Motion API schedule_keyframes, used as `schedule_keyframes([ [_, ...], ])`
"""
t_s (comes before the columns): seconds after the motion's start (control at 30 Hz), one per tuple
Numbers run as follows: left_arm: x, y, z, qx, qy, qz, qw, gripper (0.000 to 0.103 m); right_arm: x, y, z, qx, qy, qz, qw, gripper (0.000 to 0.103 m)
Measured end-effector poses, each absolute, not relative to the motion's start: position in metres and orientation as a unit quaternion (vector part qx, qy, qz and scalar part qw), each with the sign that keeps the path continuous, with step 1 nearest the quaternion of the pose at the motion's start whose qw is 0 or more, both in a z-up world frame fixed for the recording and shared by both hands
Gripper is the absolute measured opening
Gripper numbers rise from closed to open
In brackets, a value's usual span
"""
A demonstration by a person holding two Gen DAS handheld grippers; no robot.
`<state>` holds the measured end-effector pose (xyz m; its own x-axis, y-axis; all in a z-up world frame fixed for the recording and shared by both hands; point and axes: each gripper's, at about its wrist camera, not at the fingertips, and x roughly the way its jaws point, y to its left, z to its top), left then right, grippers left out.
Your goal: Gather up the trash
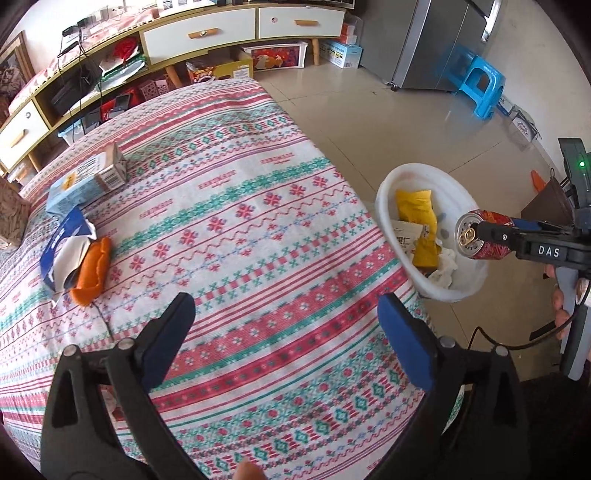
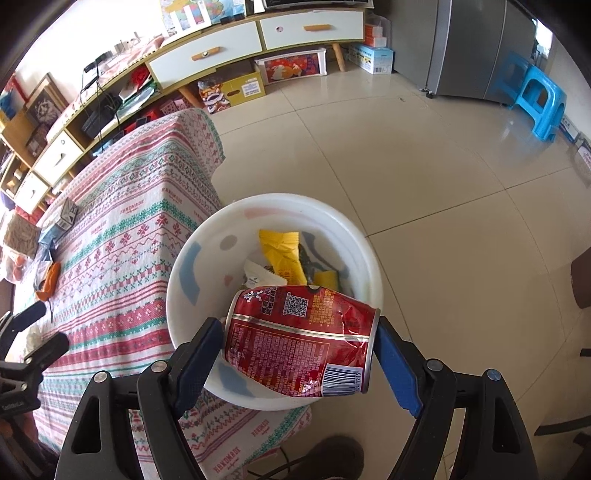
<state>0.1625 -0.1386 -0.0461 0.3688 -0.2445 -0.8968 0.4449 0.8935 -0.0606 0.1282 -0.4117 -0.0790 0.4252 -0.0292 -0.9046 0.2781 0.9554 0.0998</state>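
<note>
the right gripper point(image 2: 299, 347) grasps a dented red can point(image 2: 301, 339) sideways, with one pad on each end of it. the can hangs over the open mouth of a white bin point(image 2: 177, 295), which stands on the tiled floor point(image 2: 424, 166) just beside the corner of the table. inside the bin there is a yellow wrapper point(image 2: 282, 254), a white packet with dark print and some crumpled white paper. in the left wrist view the same can point(image 1: 480, 238) shows its silver top with the opening, and it is above the near rim of the bin point(image 1: 386, 192).

the left gripper point(image 1: 286, 332) is released. its two blue pads stand wide apart over the tablecloth point(image 1: 258, 221), and nothing is between them. the cloth has red, green and white bands of pattern and it covers the whole table.

more trash lies on the far left part of the table, well apart from the left gripper. a light blue carton point(image 1: 86, 181) lies on its side there. near it, closer to the camera, is a torn blue and white wrapper point(image 1: 64, 247), and an orange piece point(image 1: 92, 273) touches this wrapper on its right side. it is not possible to tell what the orange piece is.

behind the table a long low cabinet point(image 1: 199, 35) with white drawers stands along the wall. a blue stool point(image 1: 480, 86) stands on the floor next to a grey fridge point(image 1: 436, 44).
</note>
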Motion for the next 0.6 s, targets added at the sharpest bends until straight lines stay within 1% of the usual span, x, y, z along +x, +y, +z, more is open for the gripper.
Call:
schedule_keyframes([
  [0.2, 0.163, -0.101, -0.037, 0.077, 0.523, -0.194, 0.826, 0.100, 0.132, -0.400, -0.077, 0.104, 0.528, -0.093, 0.838, 0.087],
  [0.37, 0.161, -0.072, -0.034, 0.071, 0.526, -0.175, 0.829, 0.100, 0.130, -0.392, -0.074, 0.101, 0.528, -0.091, 0.838, 0.087],
  [0.6, 0.165, -0.027, -0.041, 0.041, 0.551, -0.137, 0.822, 0.100, 0.130, -0.372, -0.067, 0.097, 0.528, -0.079, 0.840, 0.088],
])
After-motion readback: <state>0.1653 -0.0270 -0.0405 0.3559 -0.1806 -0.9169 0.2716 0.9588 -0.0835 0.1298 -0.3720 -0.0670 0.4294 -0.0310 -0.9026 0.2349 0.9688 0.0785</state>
